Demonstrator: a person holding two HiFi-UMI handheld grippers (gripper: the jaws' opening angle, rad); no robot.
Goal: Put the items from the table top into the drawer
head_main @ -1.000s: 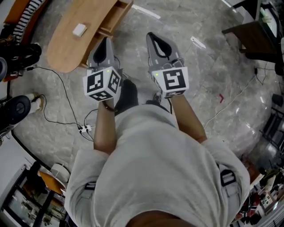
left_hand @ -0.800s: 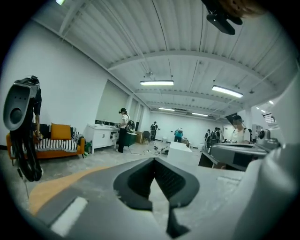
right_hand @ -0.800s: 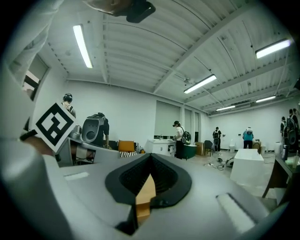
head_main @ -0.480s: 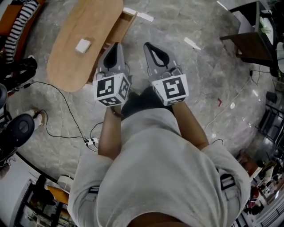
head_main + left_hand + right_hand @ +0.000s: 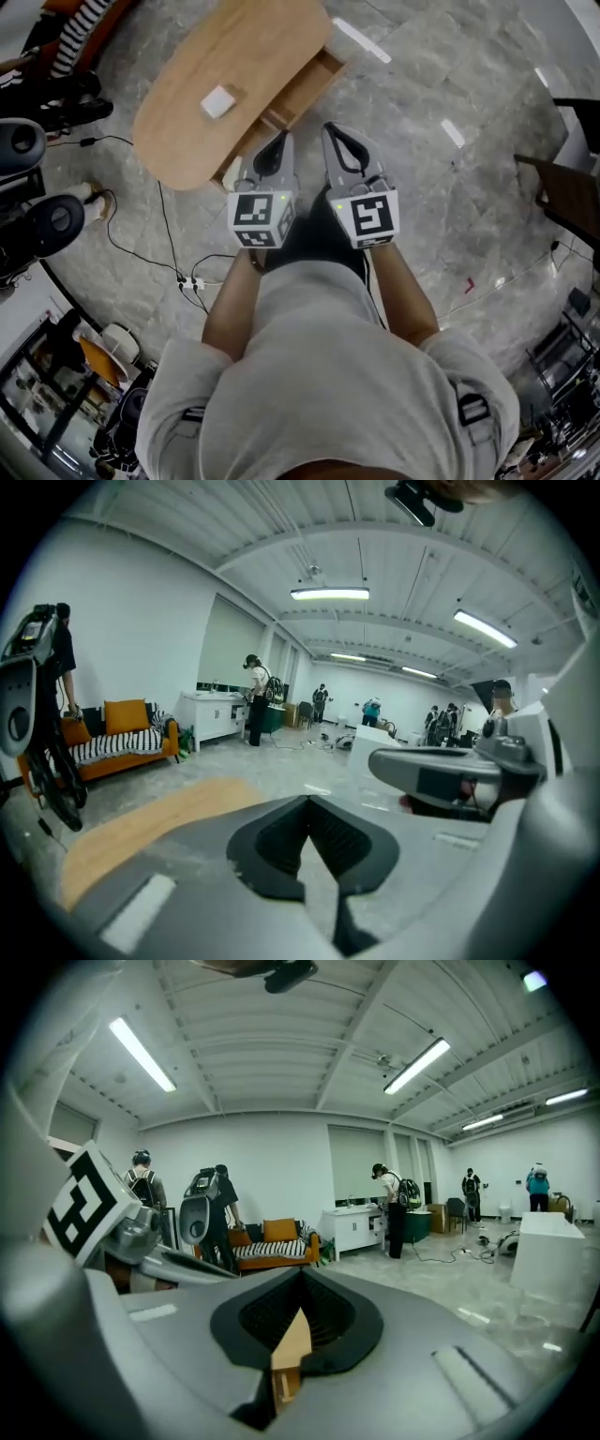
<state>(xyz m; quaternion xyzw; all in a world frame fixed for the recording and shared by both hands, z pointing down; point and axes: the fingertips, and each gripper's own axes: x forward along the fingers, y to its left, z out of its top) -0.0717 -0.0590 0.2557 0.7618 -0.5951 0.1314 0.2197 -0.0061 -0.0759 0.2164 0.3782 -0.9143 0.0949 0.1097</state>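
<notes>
Near table (image 5: 183,89), left hand-held gripper (image 5: 280,142), right hand-held gripper (image 5: 330,131), both closed, empty

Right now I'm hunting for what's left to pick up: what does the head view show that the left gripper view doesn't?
Only the head view: the white item lying on the table top, and the open drawer beside it. Only the left gripper view: an orange sofa and people far down the room. Both: the wooden table and the right gripper.
</notes>
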